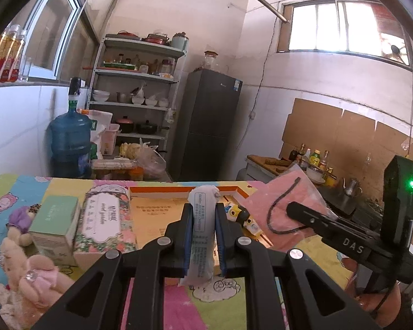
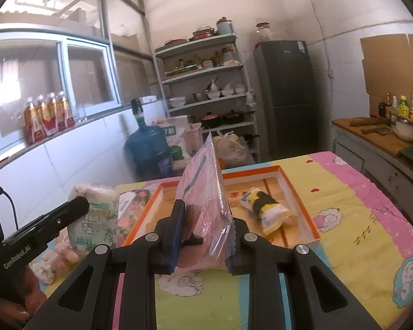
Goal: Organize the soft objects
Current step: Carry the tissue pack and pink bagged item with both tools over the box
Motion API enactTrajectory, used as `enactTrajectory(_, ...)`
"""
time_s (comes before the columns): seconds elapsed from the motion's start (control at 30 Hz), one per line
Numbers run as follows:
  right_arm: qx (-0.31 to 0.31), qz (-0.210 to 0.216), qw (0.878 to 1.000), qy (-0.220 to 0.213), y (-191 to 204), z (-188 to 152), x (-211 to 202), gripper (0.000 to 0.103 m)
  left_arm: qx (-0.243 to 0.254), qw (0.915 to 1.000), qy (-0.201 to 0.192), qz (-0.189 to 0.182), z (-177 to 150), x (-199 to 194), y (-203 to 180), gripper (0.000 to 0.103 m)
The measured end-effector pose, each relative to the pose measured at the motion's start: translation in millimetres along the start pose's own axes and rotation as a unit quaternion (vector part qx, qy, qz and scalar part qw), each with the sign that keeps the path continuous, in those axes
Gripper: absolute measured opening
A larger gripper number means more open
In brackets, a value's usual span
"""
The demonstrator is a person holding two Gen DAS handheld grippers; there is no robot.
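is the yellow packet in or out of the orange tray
In: the yellow packet lies flat on the floor of the orange-rimmed tray, inside its walls.

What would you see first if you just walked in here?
First, the two black grippers, each holding something up over the colourful table: the left gripper squeezes a white packet, the right gripper clamps a clear pink bag. Behind them lies an orange tray with a yellow packet in it.

right gripper [image 2: 203, 236] clamps a clear zip bag [image 2: 206, 192] holding pink cloth, above the orange-rimmed tray [image 2: 303, 200].
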State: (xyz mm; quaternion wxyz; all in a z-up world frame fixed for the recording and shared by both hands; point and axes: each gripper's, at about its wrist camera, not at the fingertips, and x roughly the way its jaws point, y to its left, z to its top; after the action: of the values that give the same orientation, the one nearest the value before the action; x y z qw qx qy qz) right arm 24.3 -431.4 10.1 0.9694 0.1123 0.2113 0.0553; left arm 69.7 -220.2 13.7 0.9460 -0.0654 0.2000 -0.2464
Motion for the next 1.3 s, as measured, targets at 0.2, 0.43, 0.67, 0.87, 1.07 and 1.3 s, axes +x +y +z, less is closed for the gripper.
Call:
enactTrajectory(0.2,0.012,0.001,1.000,0.009,-23.0,3.9,17.7,0.026,-0.011,0.9998,0.013,0.007,1.3,29.5,0.0,0.016)
enactTrajectory(0.43,0.021,0.004,1.000,0.022,-38.7,8.6,46.3,0.026,-0.028,0.9989,0.025,0.029,5.0,64.8,9.1,0.016)
enactTrajectory(0.67,0.030,0.015,0.999,0.038,-46.8,8.6,79.3,0.027,-0.035,0.9974,0.043,0.045,4.6,94.0,17.4,0.016)
enactTrajectory(0.87,0.031,0.025,0.998,0.052,-47.4,6.8,100.6,0.027,-0.043,0.9961,0.057,0.053,1.7,111.9,24.8,0.016)
enactTrajectory(1.07,0.036,0.029,0.997,0.064,-51.6,3.9,115.1,0.027,-0.052,0.9947,0.072,0.052,-2.9,126.8,29.3,0.016)
enactTrajectory(1.3,0.048,0.032,0.995,0.084,-57.5,-1.1,128.1,0.027,-0.066,0.9918,0.093,0.057,-8.8,140.2,35.3,0.016)
